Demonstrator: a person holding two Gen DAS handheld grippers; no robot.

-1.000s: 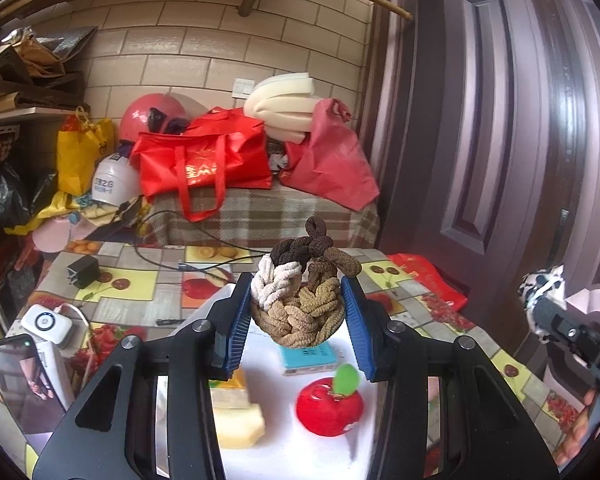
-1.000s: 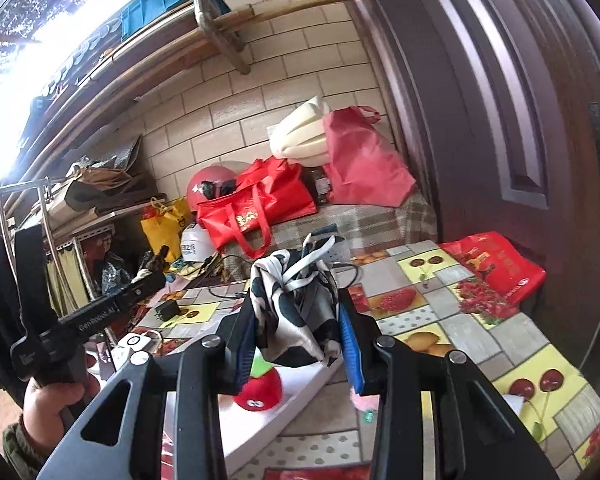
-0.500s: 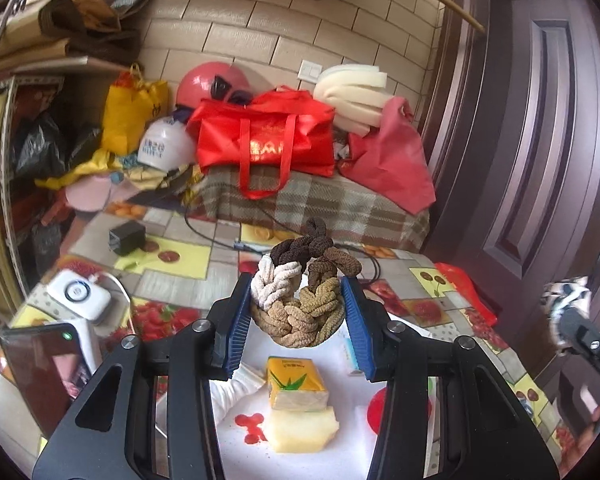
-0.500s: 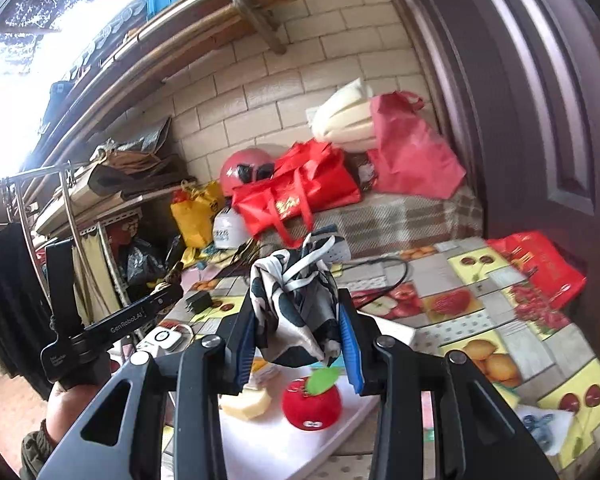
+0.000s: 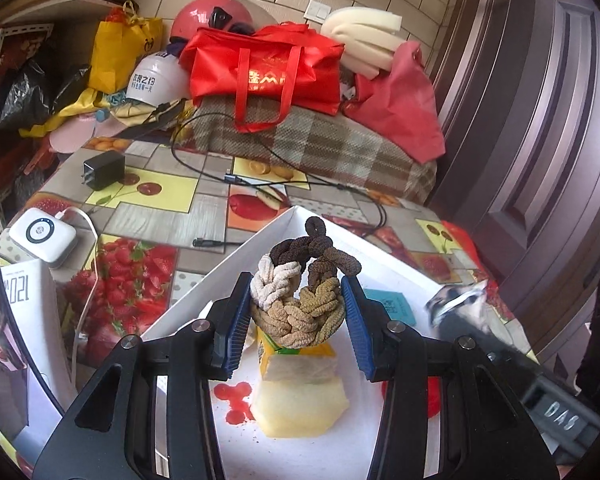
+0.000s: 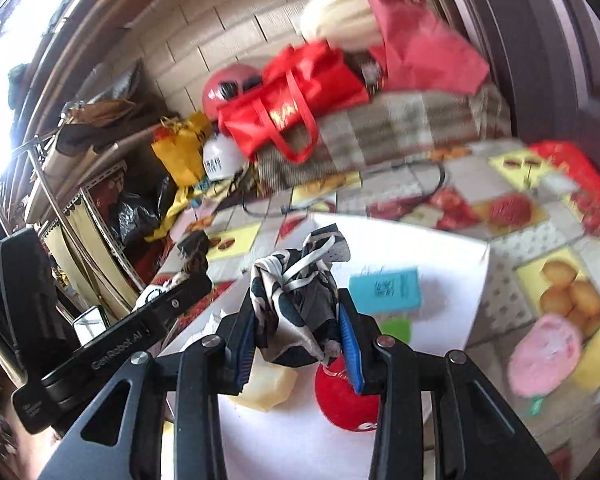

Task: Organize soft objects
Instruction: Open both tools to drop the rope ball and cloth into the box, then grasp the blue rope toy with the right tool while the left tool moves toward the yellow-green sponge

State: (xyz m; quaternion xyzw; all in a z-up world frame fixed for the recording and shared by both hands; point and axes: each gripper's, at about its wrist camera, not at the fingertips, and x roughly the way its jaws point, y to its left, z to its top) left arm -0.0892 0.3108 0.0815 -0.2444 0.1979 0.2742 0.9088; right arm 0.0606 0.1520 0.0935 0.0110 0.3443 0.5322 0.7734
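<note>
Chenille, braided in cream, tan and brown — the knotted rope toy [image 5: 298, 300] sits clamped in the left gripper [image 5: 297, 314], while the right gripper [image 6: 296, 334] pinches a crumpled black-and-white patterned cloth [image 6: 296, 300].

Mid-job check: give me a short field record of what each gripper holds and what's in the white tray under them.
left gripper: shut on braided rope knot, above the tray
right gripper: shut on black-and-white cloth, above the tray
white tray: on the fruit-print tablecloth
tray contents: yellow sponge, red apple toy, teal card, yellow-green packet
view quality: right wrist view is motion-blurred
</note>
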